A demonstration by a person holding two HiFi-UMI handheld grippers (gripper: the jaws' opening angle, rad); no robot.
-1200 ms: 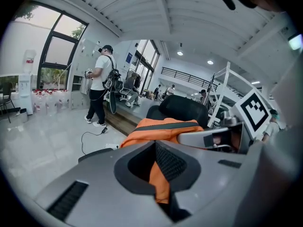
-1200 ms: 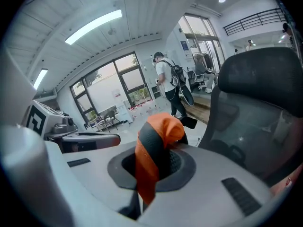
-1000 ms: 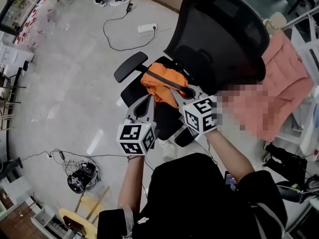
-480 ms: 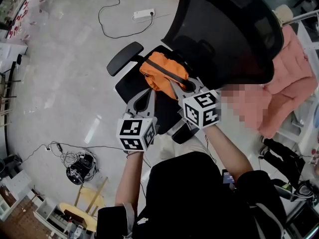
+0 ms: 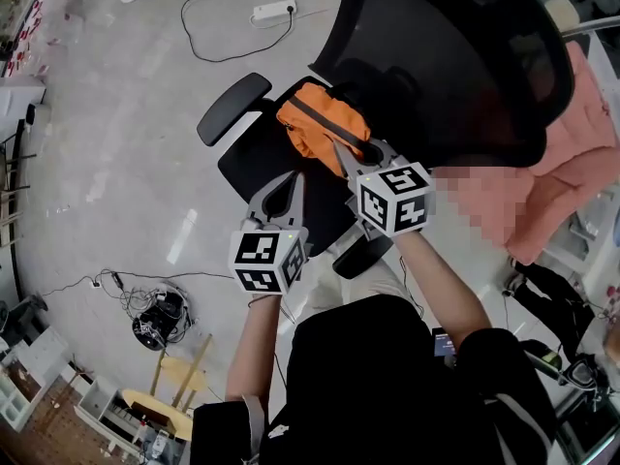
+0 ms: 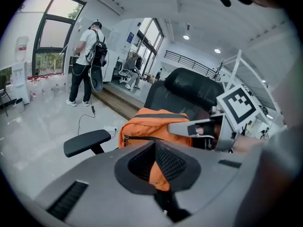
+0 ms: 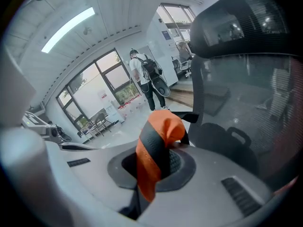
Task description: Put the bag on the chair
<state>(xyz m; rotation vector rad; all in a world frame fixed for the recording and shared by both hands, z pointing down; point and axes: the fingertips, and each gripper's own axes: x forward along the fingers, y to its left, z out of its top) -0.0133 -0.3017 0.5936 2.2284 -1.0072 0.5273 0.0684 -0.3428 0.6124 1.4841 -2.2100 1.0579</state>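
Ahead of both sets of jaws is the orange bag [image 5: 325, 124], held by its near side, with the black seat [image 5: 257, 168] of the chair [image 5: 455, 76] below and beyond the tips. The step in hand looks to be the lowering itself, and I judge it close to done. Whether the bag's base already rests on the seat I cannot tell. To do it well, bring both grippers down together and level, so the bag settles flat and does not tip toward the nearer edge. Aim it deep, toward the backrest [image 5: 426, 27] beyond the jaws, and keep it inside the armrest [image 5: 232, 121] that lies off to the left gripper's left. Let go only once the cloth goes slack above the grip, and release the strap last, so nothing drags the bag back off the seat.

Left gripper [image 5: 294, 178]: jaws closed down narrow, with a fold of the bag's orange cloth pinched between them and the bag's body just past the tips. Right gripper [image 5: 337, 146]: jaws likewise drawn tight, clamped on the black-and-orange strap [image 7: 154, 155], which loops up out of the pads toward the mesh backrest close ahead. Far beyond the left gripper, a person [image 6: 90, 46] with a backpack stands with back turned
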